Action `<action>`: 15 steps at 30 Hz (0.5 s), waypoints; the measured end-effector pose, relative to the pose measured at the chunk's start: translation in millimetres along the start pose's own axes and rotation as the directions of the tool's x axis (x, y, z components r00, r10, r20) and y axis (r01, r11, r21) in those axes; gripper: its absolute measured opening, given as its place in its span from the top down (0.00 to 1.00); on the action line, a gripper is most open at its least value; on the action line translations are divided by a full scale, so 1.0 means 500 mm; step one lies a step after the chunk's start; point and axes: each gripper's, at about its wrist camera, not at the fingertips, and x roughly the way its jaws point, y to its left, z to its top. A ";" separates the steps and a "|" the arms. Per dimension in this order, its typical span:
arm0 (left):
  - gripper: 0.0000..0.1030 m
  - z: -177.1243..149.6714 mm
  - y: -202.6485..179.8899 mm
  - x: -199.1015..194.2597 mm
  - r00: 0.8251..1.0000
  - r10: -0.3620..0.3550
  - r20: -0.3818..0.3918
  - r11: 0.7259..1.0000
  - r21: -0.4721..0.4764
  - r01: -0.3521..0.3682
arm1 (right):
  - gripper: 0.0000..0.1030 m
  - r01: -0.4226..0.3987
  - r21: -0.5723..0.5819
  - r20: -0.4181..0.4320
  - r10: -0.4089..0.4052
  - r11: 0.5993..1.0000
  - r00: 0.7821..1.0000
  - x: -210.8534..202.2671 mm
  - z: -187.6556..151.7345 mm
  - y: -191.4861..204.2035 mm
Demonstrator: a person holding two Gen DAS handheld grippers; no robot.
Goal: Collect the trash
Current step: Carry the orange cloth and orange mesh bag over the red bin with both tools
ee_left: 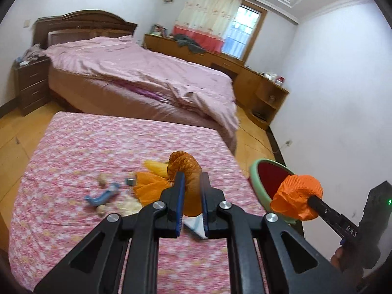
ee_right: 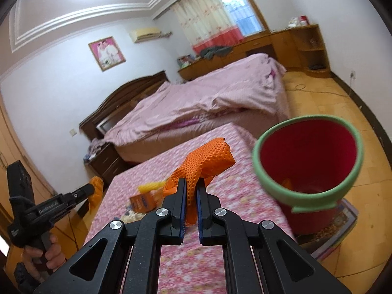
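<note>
The left gripper (ee_left: 192, 191) has its fingers (ee_left: 180, 196) clenched on a brownish-orange mesh wad (ee_left: 188, 171), which bulges up above the blue pads; a white scrap (ee_left: 196, 227) shows low between them. The right gripper (ee_right: 191, 196) likewise has its fingers (ee_right: 181, 196) clamped on a bright orange mesh net (ee_right: 205, 161), whose loose end rises and folds over toward the far right.

Both grippers are held above a table (ee_left: 73, 147) covered in a pink flowered cloth. On the cloth, just beyond the left gripper, lie more pieces of trash: an orange netting piece (ee_left: 149, 186), a yellow wrapper (ee_left: 156, 166), a blue curved strip (ee_left: 103, 196), a small grey item (ee_left: 131, 180) and some pale crumbs, blurred. In the right wrist view an orange carton (ee_right: 143, 202) lies on the cloth near the yellow wrapper.

At the right edge of the table stands a red bin (ee_right: 308, 156) with a green rim, its mouth open upward and something orange lying at its bottom. In the left wrist view the right gripper's mesh net hangs just in front of the bin's rim.

Farther off is a bed (ee_left: 147, 73) with a pink cover, and a wooden sideboard (ee_left: 245, 68) along the far wall beneath a curtained window (ee_left: 240, 31).
</note>
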 end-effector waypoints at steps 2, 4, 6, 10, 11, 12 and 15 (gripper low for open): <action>0.89 -0.003 -0.033 0.010 1.000 -0.018 -0.009 1.000 0.018 0.018 | 0.93 0.024 0.015 0.023 -0.024 1.000 0.999 -0.016 0.008 -0.021; 0.89 -0.004 -0.056 0.023 0.999 -0.034 -0.024 0.999 0.030 0.034 | 0.93 0.046 0.027 0.033 -0.047 0.999 0.998 -0.026 0.013 -0.038; 0.89 -0.003 -0.087 0.045 0.997 -0.051 -0.050 0.998 0.039 0.053 | 0.93 0.066 0.038 0.046 -0.068 0.997 0.997 -0.035 0.022 -0.060; 0.89 -0.004 -0.145 0.078 0.994 -0.079 -0.080 0.994 0.069 0.085 | 0.93 0.096 0.055 0.070 -0.100 0.994 0.993 -0.051 0.032 -0.097; 0.89 -0.006 -0.168 0.091 0.992 -0.087 -0.088 0.992 0.089 0.095 | 0.93 0.104 0.059 0.073 -0.108 0.993 0.991 -0.052 0.033 -0.105; 0.89 -0.008 -0.178 0.098 0.991 -0.092 -0.093 0.990 0.098 0.101 | 0.93 0.112 0.064 0.076 -0.117 0.992 0.990 -0.051 0.034 -0.116; 0.89 -0.015 -0.225 0.132 0.987 -0.100 -0.125 0.984 0.134 0.117 | 0.93 0.132 0.087 0.081 -0.139 0.987 0.987 -0.051 0.037 -0.148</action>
